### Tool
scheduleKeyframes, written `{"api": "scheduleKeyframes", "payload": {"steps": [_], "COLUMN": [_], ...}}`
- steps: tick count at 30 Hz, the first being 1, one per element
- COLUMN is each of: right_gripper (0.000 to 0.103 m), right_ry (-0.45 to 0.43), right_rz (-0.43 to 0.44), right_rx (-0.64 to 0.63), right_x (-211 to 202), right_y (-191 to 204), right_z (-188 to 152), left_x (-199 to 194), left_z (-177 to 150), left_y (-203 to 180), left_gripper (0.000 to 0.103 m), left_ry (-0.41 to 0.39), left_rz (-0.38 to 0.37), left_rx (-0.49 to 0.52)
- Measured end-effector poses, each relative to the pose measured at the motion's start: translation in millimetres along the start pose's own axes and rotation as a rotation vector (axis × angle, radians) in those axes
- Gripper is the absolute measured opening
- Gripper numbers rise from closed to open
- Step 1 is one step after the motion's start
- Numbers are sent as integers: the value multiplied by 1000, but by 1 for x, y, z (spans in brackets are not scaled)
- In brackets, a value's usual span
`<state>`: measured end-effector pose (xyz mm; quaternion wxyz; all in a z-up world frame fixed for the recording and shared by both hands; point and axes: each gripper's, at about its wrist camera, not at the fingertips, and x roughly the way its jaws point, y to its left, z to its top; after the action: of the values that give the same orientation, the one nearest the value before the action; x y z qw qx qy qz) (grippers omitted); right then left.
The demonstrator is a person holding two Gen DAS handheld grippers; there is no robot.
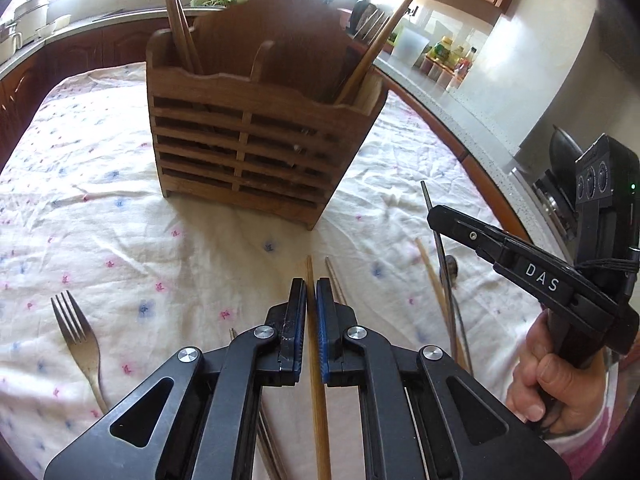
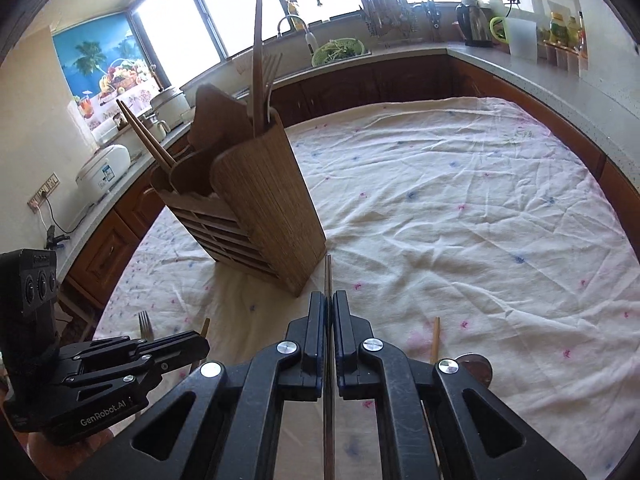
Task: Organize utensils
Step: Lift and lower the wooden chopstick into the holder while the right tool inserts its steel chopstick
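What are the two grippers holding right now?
Left gripper: shut on a wooden chopstick.
Right gripper: shut on a thin dark utensil handle.

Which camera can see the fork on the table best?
The left wrist view. There the fork lies in full sight on the tablecloth, tines and handle both clear. The right wrist view shows only its tines, peeking out behind the left claw.
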<state>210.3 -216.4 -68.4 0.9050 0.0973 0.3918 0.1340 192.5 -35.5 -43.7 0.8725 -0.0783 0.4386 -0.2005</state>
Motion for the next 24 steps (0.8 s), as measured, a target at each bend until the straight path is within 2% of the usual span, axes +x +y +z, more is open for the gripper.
{"api": "scheduleKeyframes", "payload": {"steps": [8,14,19,24], "right_gripper": [4,4,4,3], "right_ry": [-133,-233,-289,-310], "right_rz": [44,60,58,61], "right_rx": [11,5,-17,-28], "right_x": [-65,-108,-129,-137], "right_y": [10,21,30,35], "right_z": [8,9,12,15], "left_x": [-73,-120,-141,-151], "left_z": [0,-4,-6,-6], "left_y": [-2,-2,-1,0], "left_gripper": [4,4,4,4], "left_ry": [-142,-254,-314,-337], "left_rz": [-68,-81,-76,-71], "left_rx": [-11,-20,-12,-7]}}
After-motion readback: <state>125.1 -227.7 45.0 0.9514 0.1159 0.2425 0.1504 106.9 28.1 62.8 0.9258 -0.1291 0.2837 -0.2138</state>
